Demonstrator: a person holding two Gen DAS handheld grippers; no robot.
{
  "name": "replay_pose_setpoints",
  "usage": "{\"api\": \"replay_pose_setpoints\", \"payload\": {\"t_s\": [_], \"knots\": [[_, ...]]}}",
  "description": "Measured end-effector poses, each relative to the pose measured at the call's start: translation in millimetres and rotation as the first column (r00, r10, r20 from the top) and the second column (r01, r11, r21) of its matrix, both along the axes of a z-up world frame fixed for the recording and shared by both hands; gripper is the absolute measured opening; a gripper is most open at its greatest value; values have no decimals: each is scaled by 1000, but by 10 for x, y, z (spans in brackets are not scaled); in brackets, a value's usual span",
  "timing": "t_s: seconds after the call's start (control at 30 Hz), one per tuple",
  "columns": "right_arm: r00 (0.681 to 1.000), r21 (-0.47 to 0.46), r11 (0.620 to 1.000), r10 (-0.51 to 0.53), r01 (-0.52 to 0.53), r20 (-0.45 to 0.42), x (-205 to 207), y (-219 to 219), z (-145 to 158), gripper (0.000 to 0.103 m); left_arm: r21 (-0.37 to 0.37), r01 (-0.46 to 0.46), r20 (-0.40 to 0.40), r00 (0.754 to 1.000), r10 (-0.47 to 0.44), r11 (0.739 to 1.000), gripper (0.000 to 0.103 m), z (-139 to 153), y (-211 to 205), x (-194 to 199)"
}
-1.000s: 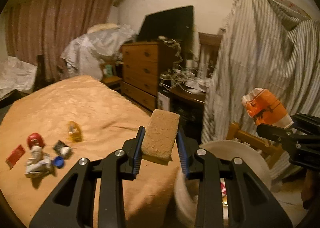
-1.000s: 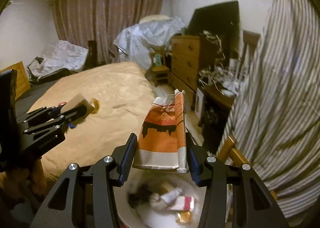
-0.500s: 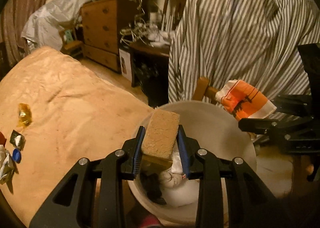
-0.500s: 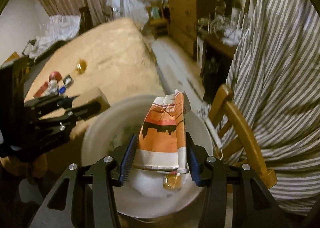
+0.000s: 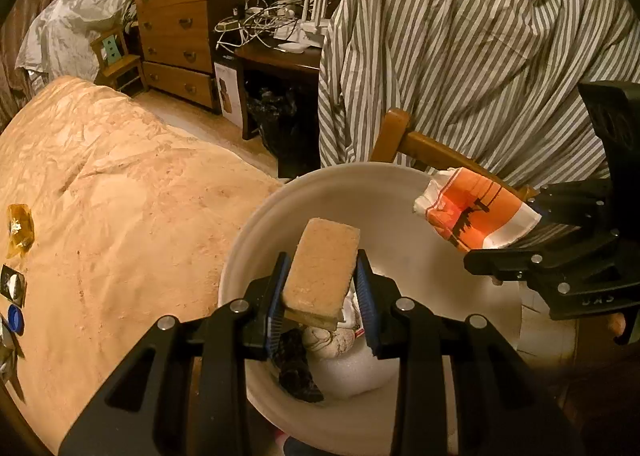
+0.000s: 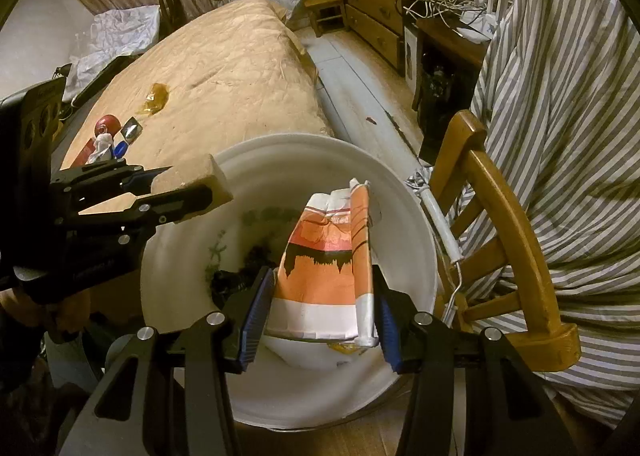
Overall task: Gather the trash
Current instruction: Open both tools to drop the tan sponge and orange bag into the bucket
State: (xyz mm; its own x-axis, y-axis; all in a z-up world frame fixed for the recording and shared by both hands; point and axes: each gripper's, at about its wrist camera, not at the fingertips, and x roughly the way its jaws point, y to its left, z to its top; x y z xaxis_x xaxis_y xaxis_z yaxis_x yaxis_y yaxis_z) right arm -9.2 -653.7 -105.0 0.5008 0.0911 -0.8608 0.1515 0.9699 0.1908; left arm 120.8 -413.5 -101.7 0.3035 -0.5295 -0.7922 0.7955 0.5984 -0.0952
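My left gripper [image 5: 322, 276] is shut on a tan sponge [image 5: 322, 266] and holds it over the open mouth of a white trash bucket [image 5: 280, 200]. My right gripper [image 6: 322, 284] is shut on a crumpled orange-and-white paper bag [image 6: 326, 264], also above the bucket [image 6: 396, 184]. Each gripper shows in the other's view: the right one with the bag [image 5: 476, 216], the left one with the sponge [image 6: 192, 178]. Crumpled white and dark trash [image 5: 332, 340] lies in the bucket's bottom. More trash lies on the bed: a yellow wrapper [image 6: 154, 102], a red item [image 6: 107, 123], a blue cap [image 5: 16, 318].
The tan bed [image 5: 120, 196] borders the bucket on the left. A wooden chair [image 6: 504, 216] draped with a striped sheet [image 5: 480, 36] stands close on the right. A dresser [image 5: 180, 28] and a dark table with cables [image 5: 276, 52] stand behind.
Both grippers have tipped downward and sunk from beside the bed to over the bucket's mouth, each keeping its grip on its item.
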Motion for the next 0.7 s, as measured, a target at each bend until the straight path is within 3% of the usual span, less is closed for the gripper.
{"api": "replay_pose_setpoints", "payload": {"t_s": [0.1, 0.13, 0.2, 0.7], "knots": [[1000, 4, 1000, 0, 0, 10, -1, 6, 15, 53, 7, -9, 9, 1000, 9, 1000, 35, -2, -25, 19], [1000, 7, 1000, -1, 1, 14, -4, 3, 20, 57, 10, -16, 12, 1000, 16, 1000, 54, -4, -23, 21], [1000, 19, 1000, -3, 2, 28, -14, -3, 39, 65, 2, -41, 29, 999, 40, 999, 81, 7, 9, 41], [998, 28, 1000, 2, -4, 61, -49, 77, 121, 65, -5, -62, 35, 997, 62, 998, 81, 18, 87, 58]]}}
